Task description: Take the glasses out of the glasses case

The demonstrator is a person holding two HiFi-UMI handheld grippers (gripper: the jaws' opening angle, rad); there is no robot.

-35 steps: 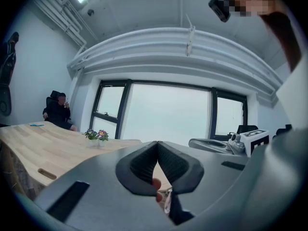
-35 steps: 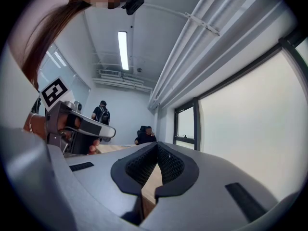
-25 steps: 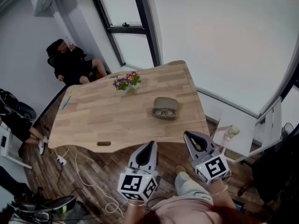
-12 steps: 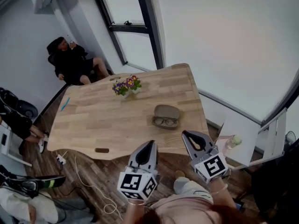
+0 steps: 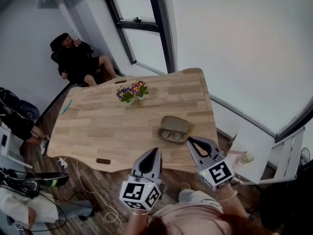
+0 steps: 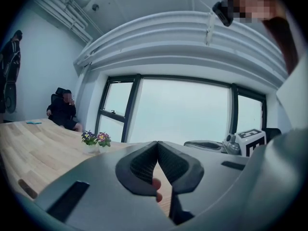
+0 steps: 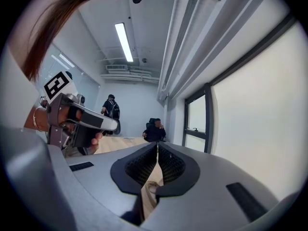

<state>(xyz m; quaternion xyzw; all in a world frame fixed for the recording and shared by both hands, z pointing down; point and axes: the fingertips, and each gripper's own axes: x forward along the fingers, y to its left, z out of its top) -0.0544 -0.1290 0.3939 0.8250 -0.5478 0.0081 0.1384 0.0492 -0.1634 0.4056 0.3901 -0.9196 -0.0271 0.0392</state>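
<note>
We are standing over a pale wooden table (image 5: 107,126) in a white-walled room, where the open glasses case (image 5: 174,124) is lying toward its near right edge with the glasses (image 5: 171,134) inside. We are holding the left gripper (image 5: 155,152) off the near edge, jaws pressed together on nothing, while the right gripper (image 5: 190,140), likewise closed and empty, is hovering just on the near side of the case.

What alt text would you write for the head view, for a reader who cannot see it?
An open glasses case with glasses inside lies on a wooden table. The left gripper and right gripper, both shut, hover near the table's front edge.
</note>
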